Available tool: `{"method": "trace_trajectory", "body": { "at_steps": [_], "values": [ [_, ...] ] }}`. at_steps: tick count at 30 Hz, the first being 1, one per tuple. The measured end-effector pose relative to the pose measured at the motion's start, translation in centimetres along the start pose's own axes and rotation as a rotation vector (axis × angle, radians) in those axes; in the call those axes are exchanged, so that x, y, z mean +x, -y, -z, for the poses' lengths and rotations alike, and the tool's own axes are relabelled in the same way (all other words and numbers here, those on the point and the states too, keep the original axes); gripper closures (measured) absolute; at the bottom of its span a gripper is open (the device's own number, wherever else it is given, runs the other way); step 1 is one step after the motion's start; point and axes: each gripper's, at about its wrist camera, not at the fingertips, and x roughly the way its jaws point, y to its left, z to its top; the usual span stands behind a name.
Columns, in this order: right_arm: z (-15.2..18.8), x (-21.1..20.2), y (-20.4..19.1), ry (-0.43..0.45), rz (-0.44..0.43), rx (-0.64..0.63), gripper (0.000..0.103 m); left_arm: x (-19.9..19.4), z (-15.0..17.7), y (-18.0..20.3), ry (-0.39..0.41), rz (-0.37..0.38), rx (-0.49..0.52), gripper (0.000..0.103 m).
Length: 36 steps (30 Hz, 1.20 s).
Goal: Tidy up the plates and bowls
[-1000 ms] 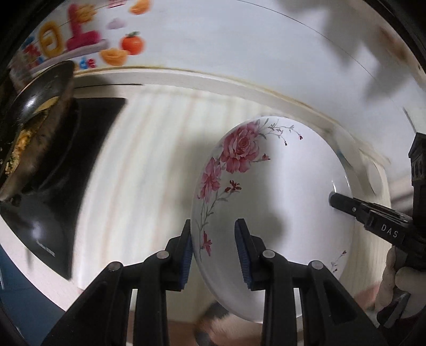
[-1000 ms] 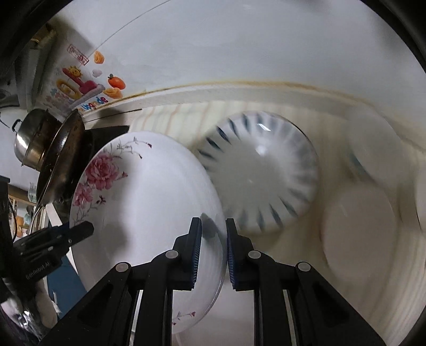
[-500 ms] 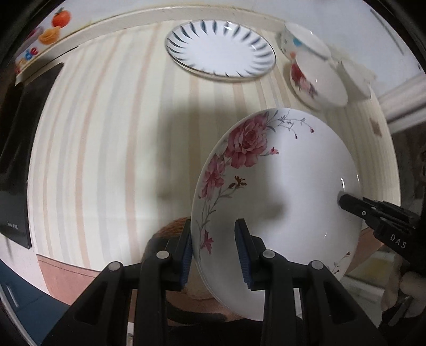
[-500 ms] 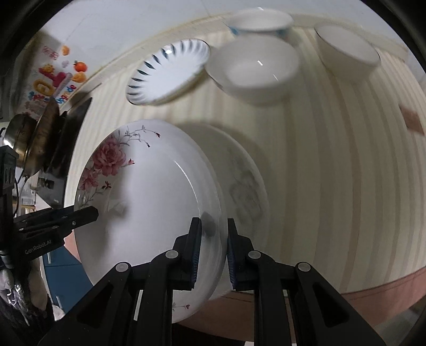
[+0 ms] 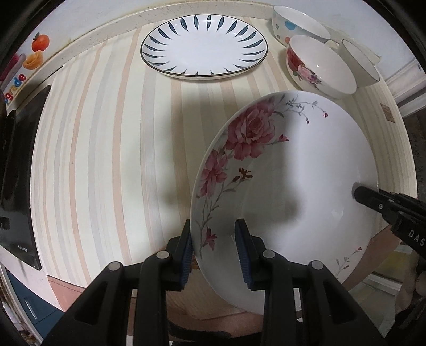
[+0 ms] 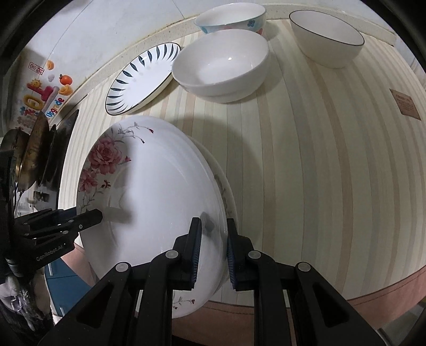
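A white plate with pink roses (image 5: 293,170) is held between both grippers above the striped counter's front edge. My left gripper (image 5: 215,251) is shut on its left rim. My right gripper (image 6: 211,250) is shut on its right rim, and the plate (image 6: 159,191) fills the left of the right wrist view. A plate with blue leaf marks (image 5: 203,48) lies flat at the back. Three bowls stand at the back right: a rose bowl (image 5: 319,68), a dotted bowl (image 5: 298,25) and a dark-rimmed bowl (image 5: 360,62).
A black stove top (image 5: 18,170) lies at the counter's left end, with a dark pan (image 6: 32,151) on it. The back wall carries fruit stickers (image 5: 34,53). A small brown label (image 6: 406,103) is stuck to the counter at right.
Both grippers carried the rose plate from near the stove and wall back over the counter front. The view tilted down, and the blue-marked plate and bowls now show at the back.
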Motion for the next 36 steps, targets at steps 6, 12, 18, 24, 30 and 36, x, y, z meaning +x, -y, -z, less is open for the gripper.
{"method": "trace_trajectory", "body": {
  "at_steps": [6,12,18,24,30,36],
  "values": [
    [-0.2,0.1,-0.2,-0.010,0.012,-0.010,0.084,0.9,-0.5,1.3,0.001,-0.032,0.019,0.075],
    [-0.2,0.2,-0.6,-0.027,0.027,-0.023,0.084,1.0,0.3,2.9,0.015,-0.061,0.045,0.075],
    [-0.6,0.6,-1.1,-0.051,0.039,-0.026,0.084,0.6,0.6,3.2,0.015,-0.058,0.043,0.075],
    [-0.6,0.2,-0.7,-0.068,0.028,0.027,0.081,-0.3,0.9,2.3,0.002,-0.041,0.031,0.075],
    [-1.1,-1.7,0.1,-0.053,0.014,0.058,0.081,-3.0,-0.1,0.6,0.016,0.021,-0.025,0.075],
    [-6.3,-6.6,-2.4,0.041,-0.069,0.022,0.069,-8.5,-5.8,-3.4,0.125,0.104,-0.138,0.070]
  ]
}}
